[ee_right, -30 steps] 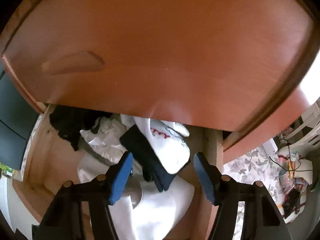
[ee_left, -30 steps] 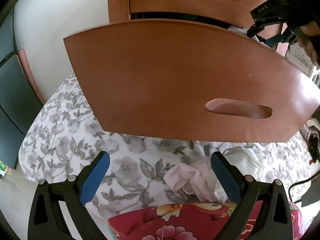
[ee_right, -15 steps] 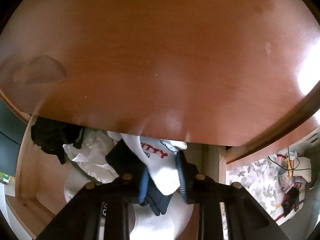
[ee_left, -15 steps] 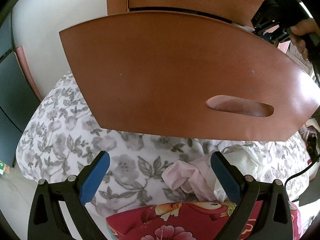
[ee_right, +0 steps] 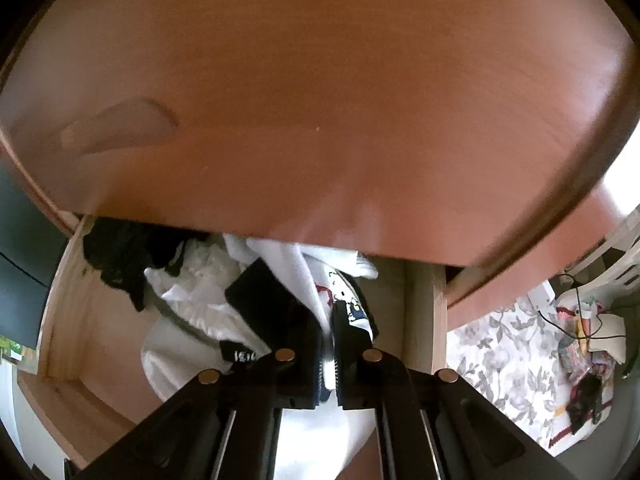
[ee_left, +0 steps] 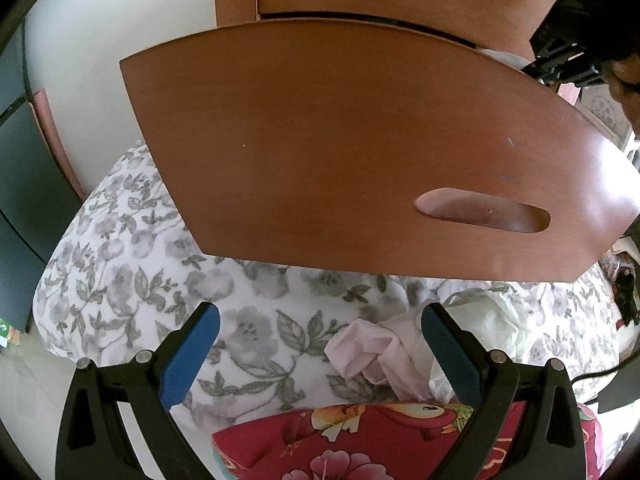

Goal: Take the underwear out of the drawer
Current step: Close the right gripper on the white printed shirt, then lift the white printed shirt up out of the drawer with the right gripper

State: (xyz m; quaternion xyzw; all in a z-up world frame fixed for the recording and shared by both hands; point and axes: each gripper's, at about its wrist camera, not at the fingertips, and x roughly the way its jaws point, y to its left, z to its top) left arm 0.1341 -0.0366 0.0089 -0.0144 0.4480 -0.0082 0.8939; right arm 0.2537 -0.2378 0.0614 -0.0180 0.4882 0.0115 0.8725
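Note:
The open wooden drawer [ee_right: 68, 300] holds a jumble of clothes. My right gripper [ee_right: 329, 320] reaches down into it with its jaws closing to shut on a white piece of underwear [ee_right: 296, 268] with a red and blue print; the cloth is pinched between the pads. A dark navy garment [ee_right: 264, 292] lies against the left finger. My left gripper [ee_left: 320, 320] hangs open and empty above the flowered bed sheet [ee_left: 120, 272], in front of the pulled-out drawer front [ee_left: 360, 152]. A pale pink garment [ee_left: 368, 352] lies on the sheet by its right finger.
A black garment [ee_right: 120, 252] and white clothes [ee_right: 192, 300] fill the drawer's left side. The closed drawer above [ee_right: 320, 100] overhangs the opening. A red flowered cloth [ee_left: 360, 440] lies below the left gripper, a cream garment [ee_left: 488, 320] to its right. Clutter and cables [ee_right: 580, 340] sit at far right.
The right gripper's jaws went from wide open to shut, pinching the white printed underwear, which now bunches between the pads. The left gripper stayed open and still.

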